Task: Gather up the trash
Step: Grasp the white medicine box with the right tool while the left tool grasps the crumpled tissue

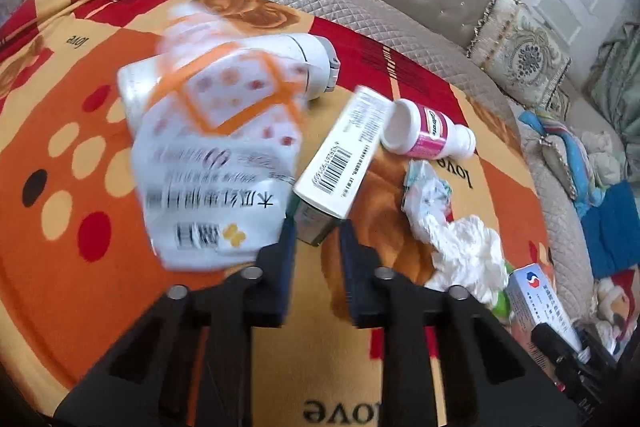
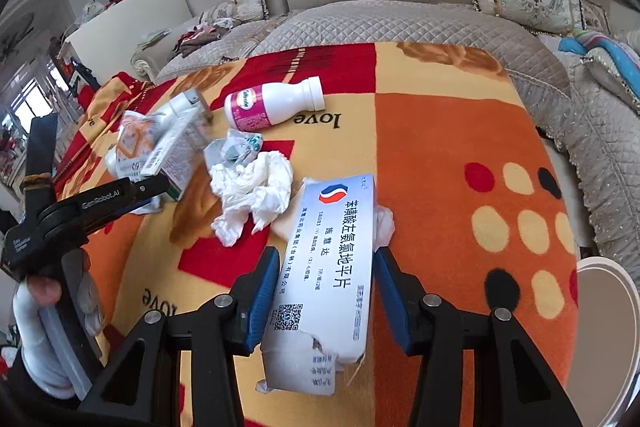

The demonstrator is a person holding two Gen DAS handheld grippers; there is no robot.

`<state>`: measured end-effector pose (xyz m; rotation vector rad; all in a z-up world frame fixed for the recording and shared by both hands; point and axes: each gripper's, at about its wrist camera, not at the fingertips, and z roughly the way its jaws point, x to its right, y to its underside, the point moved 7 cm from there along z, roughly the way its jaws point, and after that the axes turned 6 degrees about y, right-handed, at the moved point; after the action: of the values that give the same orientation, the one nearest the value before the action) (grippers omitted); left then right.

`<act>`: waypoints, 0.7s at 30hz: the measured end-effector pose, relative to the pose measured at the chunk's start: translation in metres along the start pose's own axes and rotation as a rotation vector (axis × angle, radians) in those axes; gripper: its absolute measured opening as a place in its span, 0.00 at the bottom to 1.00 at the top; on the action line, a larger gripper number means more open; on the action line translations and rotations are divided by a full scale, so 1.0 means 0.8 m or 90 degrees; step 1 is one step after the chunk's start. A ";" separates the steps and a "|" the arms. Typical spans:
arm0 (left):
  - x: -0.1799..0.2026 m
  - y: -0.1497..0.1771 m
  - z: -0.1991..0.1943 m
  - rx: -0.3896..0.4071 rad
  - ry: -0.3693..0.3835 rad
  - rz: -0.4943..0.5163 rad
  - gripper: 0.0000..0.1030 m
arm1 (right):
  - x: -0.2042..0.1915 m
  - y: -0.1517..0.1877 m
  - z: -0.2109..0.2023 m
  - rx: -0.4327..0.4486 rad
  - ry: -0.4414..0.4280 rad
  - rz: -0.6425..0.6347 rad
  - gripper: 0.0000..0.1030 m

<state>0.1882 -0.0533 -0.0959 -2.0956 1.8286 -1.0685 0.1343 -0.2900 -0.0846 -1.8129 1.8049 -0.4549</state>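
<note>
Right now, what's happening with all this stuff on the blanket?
A person with a gripper in each hand is collecting trash. The right gripper straddles a white medicine box; whether it grips is unclear. The left gripper is open, beside a blurred white packet. Crumpled tissue and a pink-labelled bottle lie loose.
</note>
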 end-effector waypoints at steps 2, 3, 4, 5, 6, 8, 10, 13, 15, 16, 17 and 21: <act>0.002 0.008 -0.006 -0.014 0.015 0.008 0.14 | 0.003 0.004 -0.009 0.006 0.000 0.000 0.45; 0.004 0.013 -0.010 -0.019 0.020 0.013 0.14 | 0.005 0.006 -0.011 0.007 0.000 0.001 0.45; 0.009 0.019 -0.015 -0.020 0.024 0.025 0.14 | 0.007 0.008 -0.014 0.008 0.000 0.002 0.45; 0.016 0.023 -0.019 -0.020 0.031 0.035 0.14 | 0.009 0.010 -0.015 0.007 0.000 0.004 0.45; 0.026 0.030 -0.023 -0.023 0.045 0.045 0.15 | 0.011 0.012 -0.016 0.007 0.000 0.007 0.45; 0.042 0.038 -0.026 -0.029 0.064 0.054 0.23 | 0.014 0.017 -0.018 0.007 -0.003 0.013 0.45; 0.063 0.045 -0.024 -0.038 0.078 0.071 0.46 | 0.017 0.021 -0.020 0.006 -0.007 0.018 0.45; 0.095 0.048 -0.012 -0.044 0.094 0.089 0.55 | 0.023 0.027 -0.024 0.006 -0.009 0.024 0.45; 0.111 0.047 0.003 -0.055 0.094 0.096 0.55 | 0.027 0.031 -0.029 0.009 -0.009 0.025 0.45; 0.117 0.046 0.015 -0.063 0.089 0.093 0.55 | 0.029 0.032 -0.031 0.010 -0.009 0.026 0.45; 0.121 0.045 0.024 -0.067 0.084 0.086 0.55 | 0.031 0.034 -0.033 0.011 -0.010 0.027 0.45; 0.127 0.039 0.060 -0.078 0.079 0.046 0.53 | 0.039 0.041 -0.041 0.015 -0.010 0.028 0.45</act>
<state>0.1916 -0.1696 -0.1074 -2.0533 2.0608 -1.1194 0.0905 -0.3239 -0.0818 -1.7524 1.8181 -0.4419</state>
